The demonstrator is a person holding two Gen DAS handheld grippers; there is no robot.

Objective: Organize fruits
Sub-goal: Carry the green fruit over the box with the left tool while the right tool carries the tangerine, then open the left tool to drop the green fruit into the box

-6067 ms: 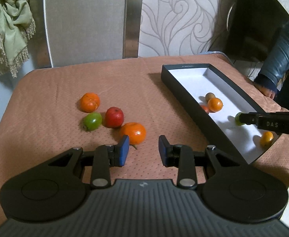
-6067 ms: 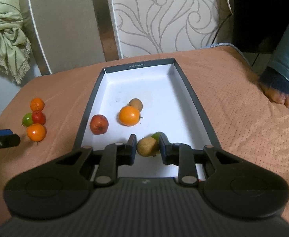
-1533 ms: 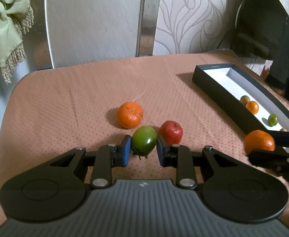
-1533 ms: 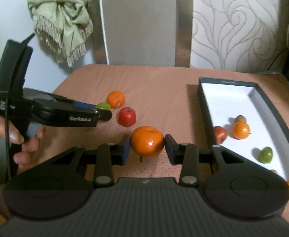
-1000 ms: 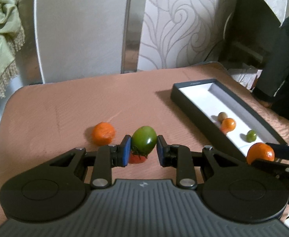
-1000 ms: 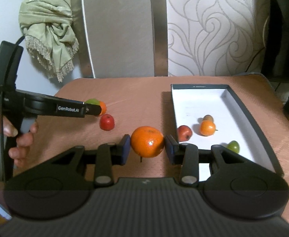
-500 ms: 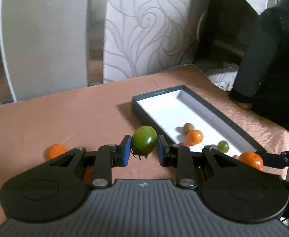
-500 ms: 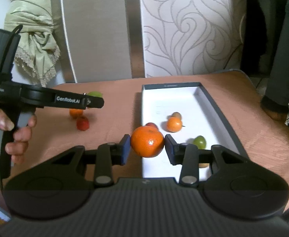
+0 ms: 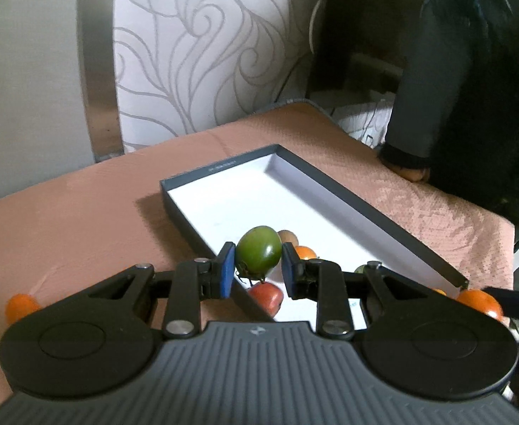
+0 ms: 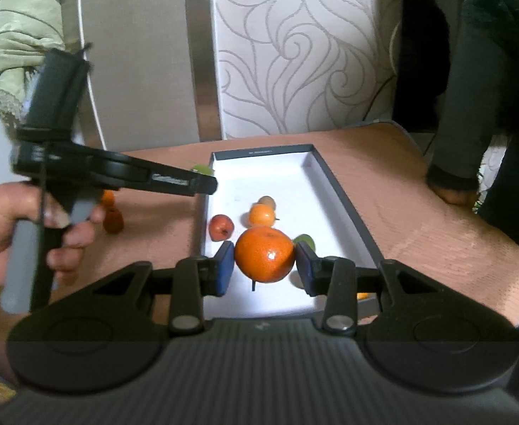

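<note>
Fruits gripped over the box (image 10: 333, 184): green tomato (image 9: 258, 250) in left gripper (image 9: 255, 273), orange (image 10: 264, 254) in right gripper (image 10: 264, 271), both angled downward

Left gripper (image 9: 255, 271): matte black two-finger tool, blue rectangular pads (image 9: 226, 273), silver pivot screws, twin round discs beside a grey ribbed housing with a small central logo. Right gripper (image 10: 264, 269): identical build. Left hand (image 10: 29, 226) wraps a black-and-grey pistol handle; pale lettering marks the near finger.
</note>
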